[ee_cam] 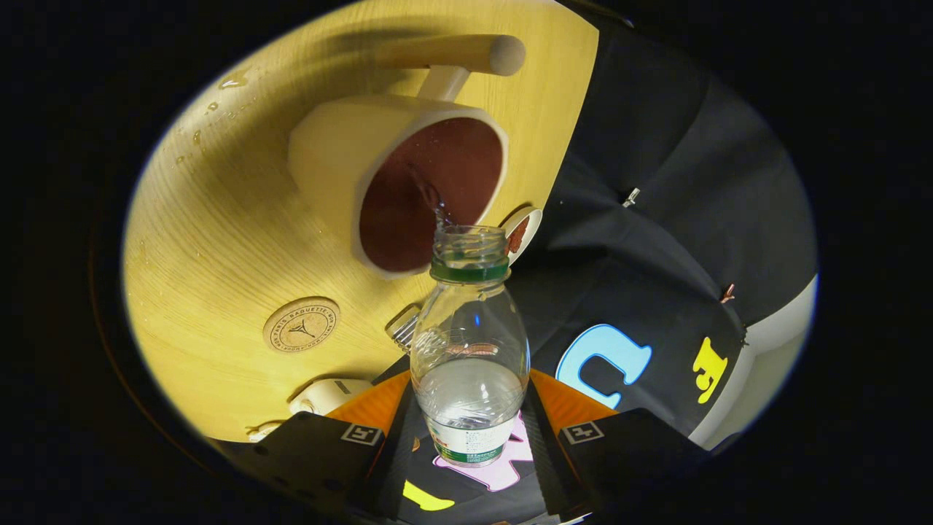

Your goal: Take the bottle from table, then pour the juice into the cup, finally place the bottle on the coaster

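Gripper view: a clear plastic bottle (pixel 470 357) with a green neck ring, pinched at its lower body between the two black fingers of the hand-held gripper (pixel 470 437), tips toward a cream cup (pixel 397 182) with a dark red inside as a thin stream of clear liquid leaves its open mouth and falls past the cup's near rim. The whole scene sits rolled in the lens, which suggests the gripper is turned well over on its side to tilt the bottle. A fair share of liquid remains in the bottle's base. Pouring well here likely means holding the mouth just over the rim and easing the tilt on slowly (droplets already dot the wooden table (pixel 219 240) beyond the cup). The round cork coaster (pixel 301 324) lies on the table near the cup, bare and waiting for the bottle.
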A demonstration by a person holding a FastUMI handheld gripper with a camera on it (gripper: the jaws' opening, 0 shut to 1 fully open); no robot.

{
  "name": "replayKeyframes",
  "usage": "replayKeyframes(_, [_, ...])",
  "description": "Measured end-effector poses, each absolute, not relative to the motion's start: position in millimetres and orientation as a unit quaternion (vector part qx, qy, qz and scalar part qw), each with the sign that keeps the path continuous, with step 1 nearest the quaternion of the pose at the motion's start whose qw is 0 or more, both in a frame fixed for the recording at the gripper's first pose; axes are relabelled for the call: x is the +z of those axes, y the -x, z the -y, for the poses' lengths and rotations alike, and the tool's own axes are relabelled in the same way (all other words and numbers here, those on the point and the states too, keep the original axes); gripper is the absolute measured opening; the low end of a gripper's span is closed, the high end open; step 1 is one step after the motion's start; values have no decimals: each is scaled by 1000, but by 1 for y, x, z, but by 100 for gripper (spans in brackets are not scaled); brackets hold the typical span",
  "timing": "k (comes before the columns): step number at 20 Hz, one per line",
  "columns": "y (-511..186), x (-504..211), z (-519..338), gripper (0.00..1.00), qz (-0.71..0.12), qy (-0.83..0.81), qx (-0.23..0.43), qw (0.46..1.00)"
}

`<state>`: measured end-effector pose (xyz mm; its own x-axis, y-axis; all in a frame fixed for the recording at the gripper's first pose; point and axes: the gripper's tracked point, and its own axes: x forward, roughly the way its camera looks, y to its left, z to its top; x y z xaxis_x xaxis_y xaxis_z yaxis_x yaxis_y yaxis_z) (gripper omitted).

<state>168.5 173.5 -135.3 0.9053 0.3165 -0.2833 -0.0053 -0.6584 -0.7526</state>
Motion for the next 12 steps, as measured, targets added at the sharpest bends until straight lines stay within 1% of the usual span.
replayKeyframes(5, [-170, -133, -172, 74, 90, 889, 195, 404])
replayKeyframes(12, [-166, -135, -177, 74, 103, 893, 200, 390])
